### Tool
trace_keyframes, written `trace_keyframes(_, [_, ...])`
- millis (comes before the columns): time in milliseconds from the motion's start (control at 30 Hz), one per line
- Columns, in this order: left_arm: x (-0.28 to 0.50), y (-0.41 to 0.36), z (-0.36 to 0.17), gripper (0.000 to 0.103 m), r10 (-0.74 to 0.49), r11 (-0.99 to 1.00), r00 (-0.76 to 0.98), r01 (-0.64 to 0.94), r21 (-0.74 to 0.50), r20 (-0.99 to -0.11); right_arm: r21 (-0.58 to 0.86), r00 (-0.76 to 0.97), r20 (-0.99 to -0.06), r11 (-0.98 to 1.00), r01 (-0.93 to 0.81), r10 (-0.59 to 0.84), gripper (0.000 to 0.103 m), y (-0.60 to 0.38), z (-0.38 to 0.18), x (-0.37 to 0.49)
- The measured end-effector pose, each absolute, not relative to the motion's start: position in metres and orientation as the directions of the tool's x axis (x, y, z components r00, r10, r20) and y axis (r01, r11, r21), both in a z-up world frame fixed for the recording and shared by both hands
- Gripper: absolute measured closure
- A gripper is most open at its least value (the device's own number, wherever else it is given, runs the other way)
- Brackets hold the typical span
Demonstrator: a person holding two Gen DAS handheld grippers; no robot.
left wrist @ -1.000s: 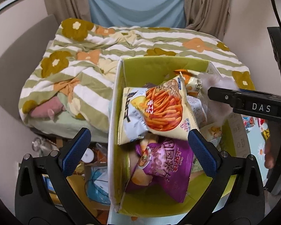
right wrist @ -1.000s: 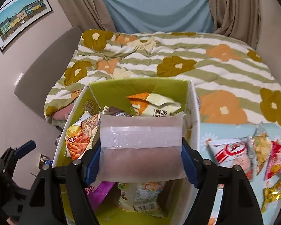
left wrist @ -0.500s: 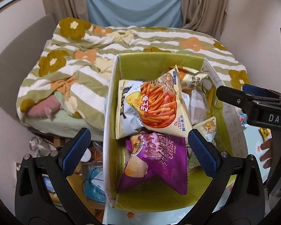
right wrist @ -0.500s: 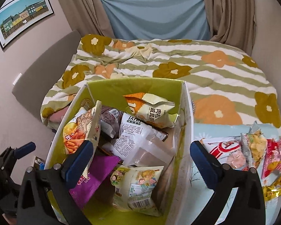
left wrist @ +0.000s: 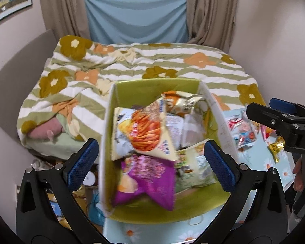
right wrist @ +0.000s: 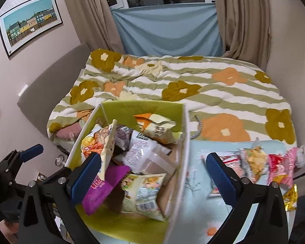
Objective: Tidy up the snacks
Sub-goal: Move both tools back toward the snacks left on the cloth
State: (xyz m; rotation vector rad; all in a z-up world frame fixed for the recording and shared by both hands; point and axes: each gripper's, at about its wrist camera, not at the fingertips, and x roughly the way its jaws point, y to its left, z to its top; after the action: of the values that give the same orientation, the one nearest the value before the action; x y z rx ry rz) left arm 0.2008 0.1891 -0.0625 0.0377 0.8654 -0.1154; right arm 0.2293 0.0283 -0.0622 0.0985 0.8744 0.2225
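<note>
The box point(right wrist: 181, 142) is open at the top, white outside and lime green inside, and stands on a pale blue cloth with daisies. Inside lie many snack bags in a loose pile: a cream bag with orange sticks point(left wrist: 146, 130) leaning on the left wall, a purple bag point(left wrist: 148, 181) below it, a clear pouch point(right wrist: 152, 160) in the middle, and an orange-and-cream bag point(right wrist: 156, 128) at the far wall. More packets point(right wrist: 252, 162) lie in a row on the cloth, right of the box.

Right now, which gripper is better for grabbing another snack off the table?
Probably the right gripper. It is open and empty, and the loose snacks lie just ahead of it, beside the box. The left gripper is open too, but it points into the box.
</note>
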Motion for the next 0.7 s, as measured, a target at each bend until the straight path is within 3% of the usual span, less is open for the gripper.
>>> trace_keyframes(300, [0.202,0.103,-0.05,0.0,-0.139,0.979,0.648,0.205,-0.004,-0.749,0.12,0.668,-0.731,0.99,-0.08,0.142,0.0,-0.049,-0.045,0.195])
trace_keyframes(700, [0.235,-0.04,-0.051,0.0,-0.265,0.886,0.59,0.462,0.049,-0.763,0.081,0.644,-0.763,0.978,0.194,-0.064,0.0,-0.179,-0.059,0.153])
